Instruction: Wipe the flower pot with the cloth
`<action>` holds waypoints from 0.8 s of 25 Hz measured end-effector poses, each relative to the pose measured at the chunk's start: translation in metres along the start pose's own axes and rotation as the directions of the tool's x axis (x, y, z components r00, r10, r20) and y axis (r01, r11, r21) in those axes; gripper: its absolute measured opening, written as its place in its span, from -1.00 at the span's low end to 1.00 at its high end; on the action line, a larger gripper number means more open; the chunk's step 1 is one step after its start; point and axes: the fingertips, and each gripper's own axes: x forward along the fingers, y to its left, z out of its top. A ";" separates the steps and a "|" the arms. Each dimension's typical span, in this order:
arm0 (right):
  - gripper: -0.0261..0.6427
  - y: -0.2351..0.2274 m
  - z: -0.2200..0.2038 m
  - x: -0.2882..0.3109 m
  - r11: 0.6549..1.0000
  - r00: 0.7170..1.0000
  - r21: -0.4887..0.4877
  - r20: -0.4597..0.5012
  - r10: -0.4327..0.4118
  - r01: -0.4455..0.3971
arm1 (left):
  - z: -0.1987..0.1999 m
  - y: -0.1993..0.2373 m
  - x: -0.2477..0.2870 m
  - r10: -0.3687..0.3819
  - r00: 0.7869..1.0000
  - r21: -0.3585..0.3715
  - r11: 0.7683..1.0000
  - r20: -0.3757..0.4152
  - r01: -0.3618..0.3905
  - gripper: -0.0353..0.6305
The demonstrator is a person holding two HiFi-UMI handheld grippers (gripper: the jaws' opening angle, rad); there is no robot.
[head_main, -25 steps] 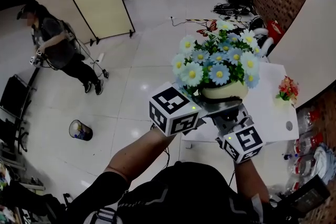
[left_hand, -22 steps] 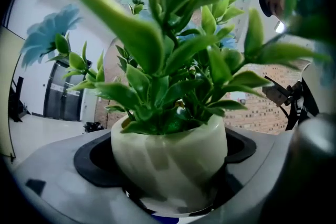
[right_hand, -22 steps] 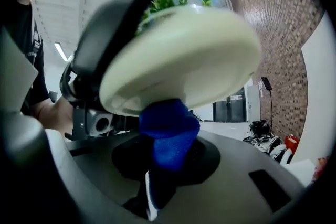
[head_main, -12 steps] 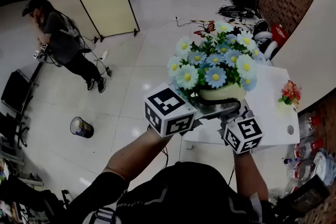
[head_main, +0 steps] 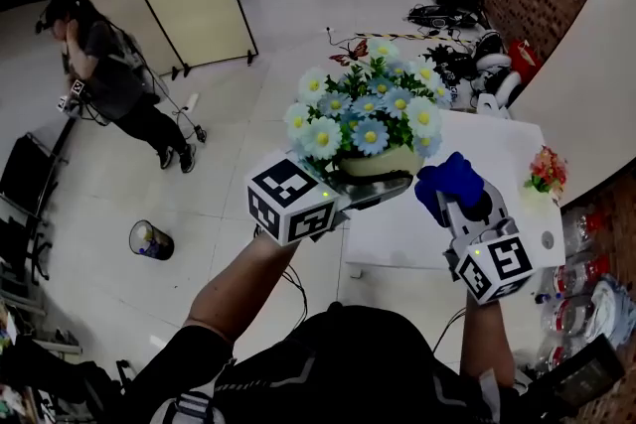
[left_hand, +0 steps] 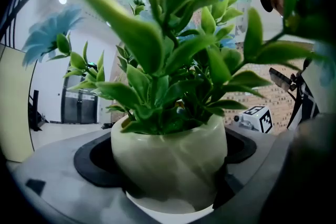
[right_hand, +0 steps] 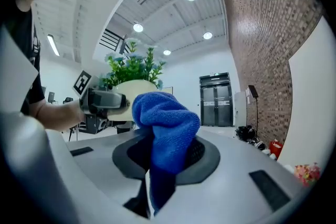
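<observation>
Compared with a second ago, the right gripper [head_main: 455, 199] is no longer tucked under the flower pot [head_main: 378, 162] beside the left gripper [head_main: 378, 188]. It is now seen drawn out to the pot's 4 o'clock in the head view, with the blue cloth [head_main: 449, 180] exposed, and the pot is carried further towards 9 o'clock.

The cream pot is pinched between the left gripper's jaws and held up off the white table [head_main: 497, 159], roughly upright. Its blue and white flowers [head_main: 363, 109] are spread above it.

The cloth is clamped in the right gripper's jaws and bunched over their tips. It lies just beside the pot at the pot's 3 o'clock. Contact between the two cannot be told.

In the left gripper view the pot's base is cut off at 6 o'clock. The right jaw tips are covered by the cloth.
</observation>
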 end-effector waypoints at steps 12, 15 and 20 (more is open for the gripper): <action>-0.69 -0.006 0.025 -0.017 0.995 0.995 -0.010 -0.001 -0.100 0.100 | -0.023 0.005 -0.030 -0.035 0.999 0.042 0.998 -0.034 0.036 0.81; -0.69 -0.012 0.027 -0.022 0.993 0.993 -0.007 -0.003 -0.121 0.121 | -0.042 0.007 -0.032 -0.027 0.997 0.072 0.997 -0.068 0.032 0.81; -0.69 -0.014 0.016 -0.027 0.991 0.991 -0.015 -0.030 -0.133 0.133 | -0.096 0.013 -0.030 -0.068 0.992 0.067 0.995 -0.106 0.075 0.81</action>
